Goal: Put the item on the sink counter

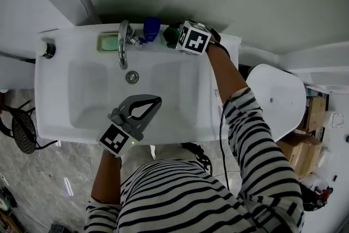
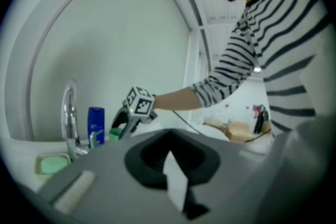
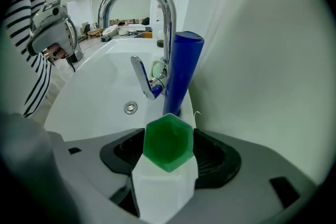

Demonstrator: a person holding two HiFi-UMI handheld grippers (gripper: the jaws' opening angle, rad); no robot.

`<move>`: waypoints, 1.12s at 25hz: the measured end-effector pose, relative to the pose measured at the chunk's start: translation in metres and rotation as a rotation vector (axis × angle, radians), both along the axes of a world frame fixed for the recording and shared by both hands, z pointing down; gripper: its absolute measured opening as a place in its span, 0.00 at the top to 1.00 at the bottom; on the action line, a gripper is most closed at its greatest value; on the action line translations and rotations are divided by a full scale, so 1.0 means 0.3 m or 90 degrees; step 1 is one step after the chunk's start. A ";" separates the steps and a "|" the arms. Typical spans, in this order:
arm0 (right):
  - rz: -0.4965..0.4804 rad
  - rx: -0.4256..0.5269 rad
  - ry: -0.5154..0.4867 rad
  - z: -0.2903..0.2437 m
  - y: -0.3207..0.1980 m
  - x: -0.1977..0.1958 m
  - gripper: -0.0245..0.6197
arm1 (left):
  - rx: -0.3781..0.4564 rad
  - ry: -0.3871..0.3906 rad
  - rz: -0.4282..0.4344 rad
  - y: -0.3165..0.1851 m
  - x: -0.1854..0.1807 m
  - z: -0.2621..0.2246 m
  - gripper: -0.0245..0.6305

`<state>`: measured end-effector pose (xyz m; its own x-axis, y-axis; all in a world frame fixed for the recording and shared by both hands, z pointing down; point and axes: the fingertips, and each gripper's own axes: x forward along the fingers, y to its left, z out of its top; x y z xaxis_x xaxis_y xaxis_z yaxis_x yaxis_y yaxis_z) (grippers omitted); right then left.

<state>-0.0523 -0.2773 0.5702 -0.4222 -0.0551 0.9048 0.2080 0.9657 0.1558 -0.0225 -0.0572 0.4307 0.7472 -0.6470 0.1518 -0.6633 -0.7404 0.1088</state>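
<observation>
Green-capped bottle (image 3: 168,143) sits clamped in your right fingers (image 3: 219,159) beside the blue bottle (image 3: 181,71); left fingers (image 2: 176,181) are together, empty; next, lower it onto the bench (image 1: 76,35), then let go.

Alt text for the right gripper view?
Right gripper clamps a white bottle with a green hexagonal cap over the sink counter. Just beyond stand a blue bottle and a chrome faucet; the white basin lies left.
</observation>
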 end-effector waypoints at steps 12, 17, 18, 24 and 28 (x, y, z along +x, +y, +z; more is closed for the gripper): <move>0.022 -0.014 -0.003 0.003 0.015 0.002 0.52 | -0.001 0.000 0.007 0.004 0.005 0.005 0.95; 0.036 0.006 -0.015 -0.024 -0.005 0.005 0.52 | -0.002 0.003 0.010 0.007 0.003 0.007 0.95; 0.042 0.008 -0.022 -0.035 -0.006 0.006 0.52 | -0.003 0.005 0.010 0.008 0.003 0.006 0.95; 0.086 0.042 -0.059 -0.133 -0.010 0.028 0.52 | 0.005 0.003 0.026 0.019 0.008 -0.007 0.95; 0.133 0.052 -0.089 -0.187 0.000 0.078 0.52 | 0.017 0.003 0.044 0.028 0.030 -0.027 0.95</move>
